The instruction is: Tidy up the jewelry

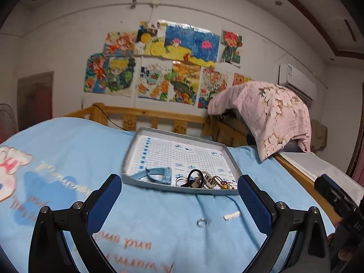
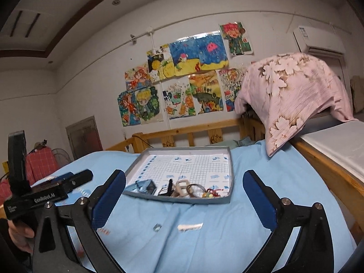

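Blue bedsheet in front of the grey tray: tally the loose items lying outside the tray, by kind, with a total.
Small silver metal ring on the blue bedsheet: 1
Small white oblong piece, kind too blurred to tell: 1
Total outside the shallow grey tray: 2
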A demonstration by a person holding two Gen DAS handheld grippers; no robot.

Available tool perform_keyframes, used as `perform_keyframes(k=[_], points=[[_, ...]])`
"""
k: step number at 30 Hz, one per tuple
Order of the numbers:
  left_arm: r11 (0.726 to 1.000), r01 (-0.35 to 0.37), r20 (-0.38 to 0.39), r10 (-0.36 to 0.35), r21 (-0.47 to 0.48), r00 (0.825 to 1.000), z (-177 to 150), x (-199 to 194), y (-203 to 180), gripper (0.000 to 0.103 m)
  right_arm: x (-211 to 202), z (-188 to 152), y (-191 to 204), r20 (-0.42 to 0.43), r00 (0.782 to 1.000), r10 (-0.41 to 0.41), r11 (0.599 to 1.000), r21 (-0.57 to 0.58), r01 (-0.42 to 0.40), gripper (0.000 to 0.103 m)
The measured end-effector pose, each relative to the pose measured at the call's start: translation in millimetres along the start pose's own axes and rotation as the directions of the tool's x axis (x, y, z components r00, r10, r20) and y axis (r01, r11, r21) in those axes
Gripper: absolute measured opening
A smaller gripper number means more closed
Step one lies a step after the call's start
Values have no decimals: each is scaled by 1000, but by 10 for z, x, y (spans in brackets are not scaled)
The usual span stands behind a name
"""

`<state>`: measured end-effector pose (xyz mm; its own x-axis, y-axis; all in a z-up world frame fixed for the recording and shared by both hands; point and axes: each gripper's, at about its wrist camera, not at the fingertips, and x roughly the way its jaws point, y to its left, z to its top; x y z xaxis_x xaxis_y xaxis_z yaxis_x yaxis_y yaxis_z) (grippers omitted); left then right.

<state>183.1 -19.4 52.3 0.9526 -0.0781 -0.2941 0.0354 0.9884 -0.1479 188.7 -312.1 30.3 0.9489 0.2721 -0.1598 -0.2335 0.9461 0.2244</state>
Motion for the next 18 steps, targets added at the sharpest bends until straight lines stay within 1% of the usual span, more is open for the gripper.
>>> perform_keyframes(k=[4, 9, 15, 18], points=[[1000, -17, 8, 17, 6, 1000, -147, -334, 46, 103, -283, -156, 91, -15, 1000, 3, 999, -38, -4, 101], [1000, -28, -3, 28, 6, 1000, -326, -592, 86, 103, -587, -379, 107, -60, 998, 23, 998, -50, -26, 101], [998, -44, -19, 45, 44, 999, -521, -745, 78, 103, -777, -578, 165, -101, 995, 14, 997, -77, -22, 101], [998, -44, -28, 46, 48, 999, -595, -787, 96, 103, -820, -644, 162, -115, 993, 8, 997, -80, -17, 101]])
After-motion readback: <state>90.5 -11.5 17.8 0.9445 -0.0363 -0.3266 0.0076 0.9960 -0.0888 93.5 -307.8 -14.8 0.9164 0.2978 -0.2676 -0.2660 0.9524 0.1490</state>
